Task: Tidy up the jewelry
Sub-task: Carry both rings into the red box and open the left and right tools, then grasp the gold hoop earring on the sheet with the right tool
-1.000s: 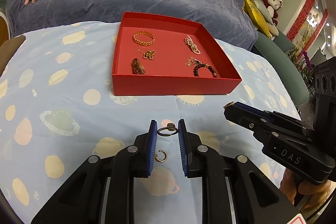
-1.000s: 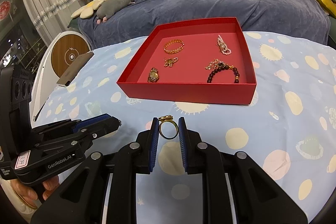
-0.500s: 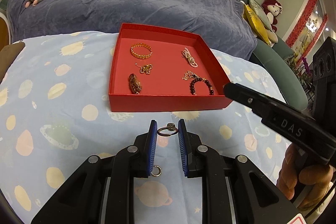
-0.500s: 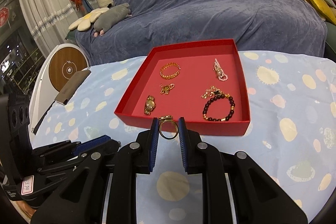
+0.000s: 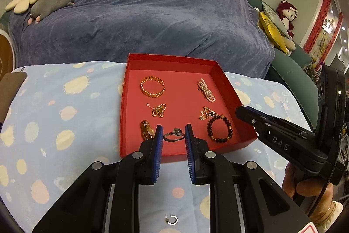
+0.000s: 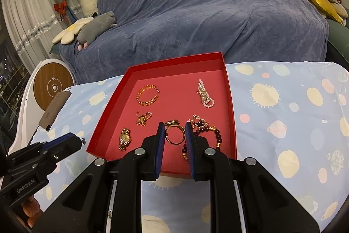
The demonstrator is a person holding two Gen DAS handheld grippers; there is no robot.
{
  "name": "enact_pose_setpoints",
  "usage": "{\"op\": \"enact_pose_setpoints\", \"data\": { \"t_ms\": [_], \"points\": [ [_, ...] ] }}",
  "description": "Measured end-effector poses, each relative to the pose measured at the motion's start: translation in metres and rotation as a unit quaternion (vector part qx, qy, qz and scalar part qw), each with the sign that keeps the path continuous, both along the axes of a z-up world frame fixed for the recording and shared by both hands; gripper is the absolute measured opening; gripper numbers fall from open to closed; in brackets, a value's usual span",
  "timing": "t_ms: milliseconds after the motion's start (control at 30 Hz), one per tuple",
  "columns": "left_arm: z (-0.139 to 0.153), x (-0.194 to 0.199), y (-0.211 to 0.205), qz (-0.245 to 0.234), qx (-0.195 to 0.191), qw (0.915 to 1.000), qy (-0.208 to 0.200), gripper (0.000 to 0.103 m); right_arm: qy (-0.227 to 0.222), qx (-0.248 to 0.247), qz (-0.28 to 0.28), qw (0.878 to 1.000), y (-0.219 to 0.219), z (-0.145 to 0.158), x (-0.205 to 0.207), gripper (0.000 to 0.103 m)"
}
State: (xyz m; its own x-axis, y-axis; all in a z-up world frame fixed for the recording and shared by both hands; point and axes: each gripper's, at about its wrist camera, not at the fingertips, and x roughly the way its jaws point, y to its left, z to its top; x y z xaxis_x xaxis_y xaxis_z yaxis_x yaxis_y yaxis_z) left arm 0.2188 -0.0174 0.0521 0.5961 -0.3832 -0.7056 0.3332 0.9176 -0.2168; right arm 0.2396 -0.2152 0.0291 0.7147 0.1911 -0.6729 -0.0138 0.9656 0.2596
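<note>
A sofa (image 6: 218,14) draped in a blue-grey throw fills the back of my view, with soft toys lying at both of its ends. In front of it is a table under a pale blue cloth (image 5: 65,123) printed with planets and suns.

On that cloth sits a shallow red tray (image 5: 222,78), open at the top. Inside it I see a gold chain bracelet (image 5: 152,87) at the far left, a pearl piece (image 5: 206,92) at the far right, a small gold pendant chain (image 5: 158,110) below the bracelet, a gold watch (image 6: 125,138) at the near left, and a dark bead bracelet (image 5: 219,128) at the near right with a gold chain touching it.

My left gripper (image 5: 174,134) hangs over the tray's near edge, its blue pads pinching a thin silver ring (image 5: 173,136) with a small setting on top. My right gripper (image 6: 174,133) is over the tray's near right part, closed around a gold ring (image 6: 174,134) with a studded top, just beside the bead bracelet.

A small open hoop earring (image 5: 171,220) lies on the cloth, near me, outside the tray.
</note>
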Motion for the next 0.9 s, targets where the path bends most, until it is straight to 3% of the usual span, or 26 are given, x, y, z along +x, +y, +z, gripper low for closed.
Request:
{"op": "enact_pose_setpoints", "data": {
  "t_ms": [267, 367, 433, 600, 900],
  "points": [
    [-0.015, 0.033, -0.007, 0.011, 0.019, 0.9997, 0.013, 0.019, 0.012, -0.013, -0.007, 1.0, -0.001, -0.011, 0.004, 0.019],
    [-0.019, 0.039, 0.0, 0.029, 0.009, 0.9994, 0.019, 0.042, 0.009, -0.005, -0.014, 1.0, -0.005, -0.008, 0.002, 0.028],
    [-0.016, 0.037, 0.003, 0.04, 0.01, 0.9991, 0.014, 0.045, -0.003, -0.001, -0.018, 1.0, -0.007, -0.003, -0.002, 0.038],
    [-0.005, 0.026, 0.015, 0.062, 0.023, 0.9978, -0.009, 0.052, -0.015, 0.007, -0.01, 1.0, -0.009, 0.005, -0.013, 0.038],
    [-0.003, -0.005, 0.052, 0.082, 0.026, 0.9963, 0.002, 0.056, -0.012, -0.008, 0.06, 0.998, 0.019, 0.002, -0.053, 0.038]
  ]
}}
